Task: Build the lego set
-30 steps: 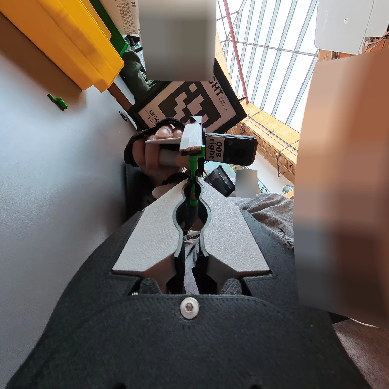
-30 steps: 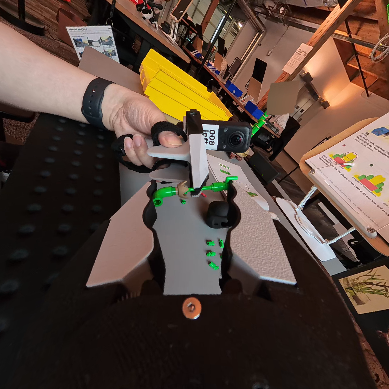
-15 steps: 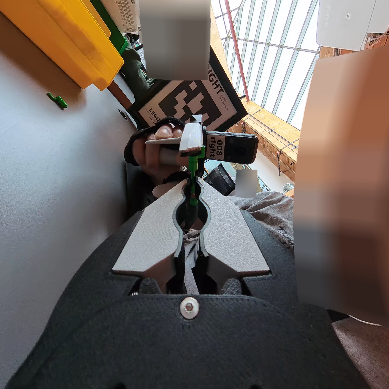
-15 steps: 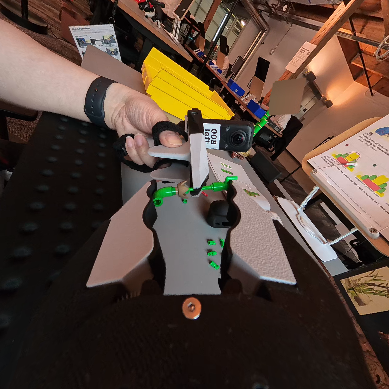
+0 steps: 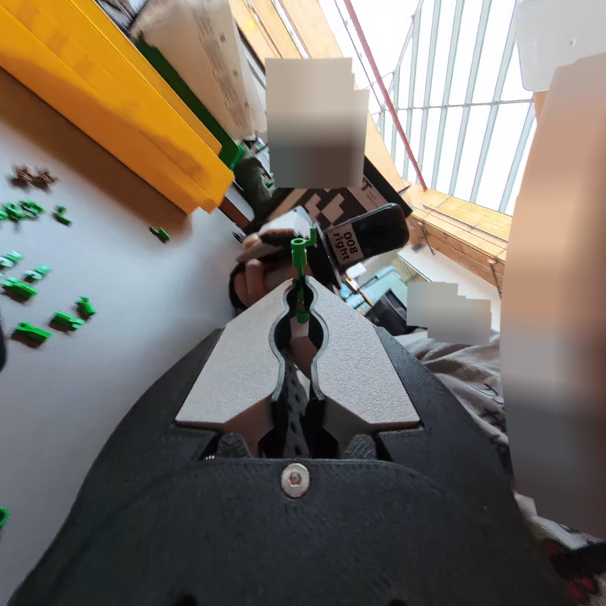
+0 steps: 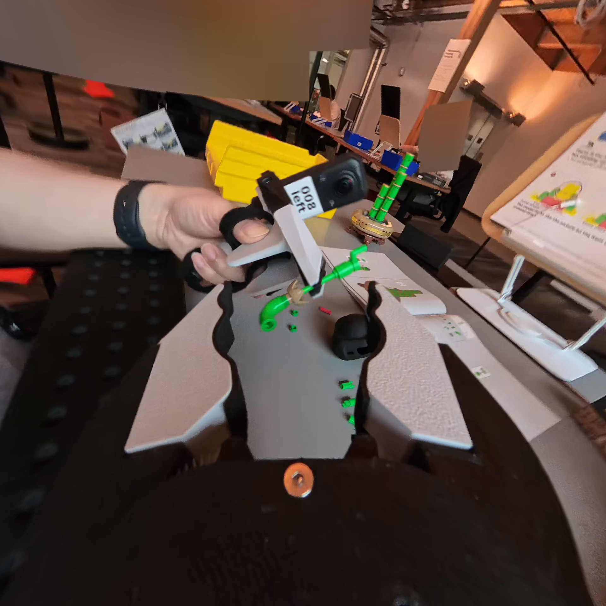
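Left gripper (image 5: 300,288) clamped on a thin green stem piece (image 5: 299,262), jaws nearly together at their tips, the stem pinched crosswise. In the right wrist view, same left gripper (image 6: 313,288) held up above the grey desk (image 6: 295,377) in a hand (image 6: 196,223) wearing a black wristband (image 6: 126,214). Stem piece (image 6: 341,270) slanting up to the right of the jaws, forked at its far end; on the other side, a tan claw-like collar (image 6: 295,290) and a curved green elbow (image 6: 273,311) hanging down to the left. None of it touching the desk.

Right gripper (image 6: 300,301) wide open, holding nothing, jaws well apart and aimed at the stem assembly from near the desk edge. Seen from the left wrist view, right gripper (image 5: 305,226) just beyond the stem's top end; contact impossible to tell there.

On the desk: black rounded block (image 6: 351,334) just beside the right jaw, small loose green pieces (image 6: 347,401) near it, more scattered green pieces (image 5: 32,331) blurred in the left wrist view. Farther back, a partly built bamboo model (image 6: 383,203) standing upright on a round tan base. Yellow bins (image 6: 255,164) behind the hand. Open instruction booklet (image 6: 557,203) on a white stand (image 6: 524,341), at right.
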A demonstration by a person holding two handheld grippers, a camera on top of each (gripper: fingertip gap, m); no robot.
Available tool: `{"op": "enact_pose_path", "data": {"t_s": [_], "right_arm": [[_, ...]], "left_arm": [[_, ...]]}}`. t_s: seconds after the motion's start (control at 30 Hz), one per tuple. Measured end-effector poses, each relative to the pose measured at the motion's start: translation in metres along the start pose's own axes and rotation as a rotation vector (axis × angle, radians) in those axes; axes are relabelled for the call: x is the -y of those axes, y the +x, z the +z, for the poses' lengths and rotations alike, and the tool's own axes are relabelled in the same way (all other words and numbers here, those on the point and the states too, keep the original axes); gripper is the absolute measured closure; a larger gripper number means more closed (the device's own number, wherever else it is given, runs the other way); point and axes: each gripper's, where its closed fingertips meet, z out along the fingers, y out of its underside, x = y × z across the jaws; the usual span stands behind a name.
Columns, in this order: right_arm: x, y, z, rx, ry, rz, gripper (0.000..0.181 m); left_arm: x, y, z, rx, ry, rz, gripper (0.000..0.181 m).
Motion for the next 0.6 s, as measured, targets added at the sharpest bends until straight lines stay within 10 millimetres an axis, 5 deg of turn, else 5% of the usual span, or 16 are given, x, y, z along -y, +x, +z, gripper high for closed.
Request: {"op": "enact_pose_path", "data": {"t_s": [0.03, 0.2, 0.6], "right_arm": [[0.002, 0.001, -0.001, 0.018, 0.014, 0.062, 0.105], [0.008, 0.014, -0.005, 0.019, 0.072, 0.289, 0.135], [-0.011, 0.029, 0.011, -0.249, -0.089, 0.192, 0.165]], "left_arm": [[0.007, -0.003, -0.005, 0.038, 0.035, 0.034, 0.181], [0.023, -0.01, -0.016, 0.153, 0.123, 0.158, 0.181], [0.033, -0.015, -0.02, 0.263, 0.199, 0.285, 0.181]]}}
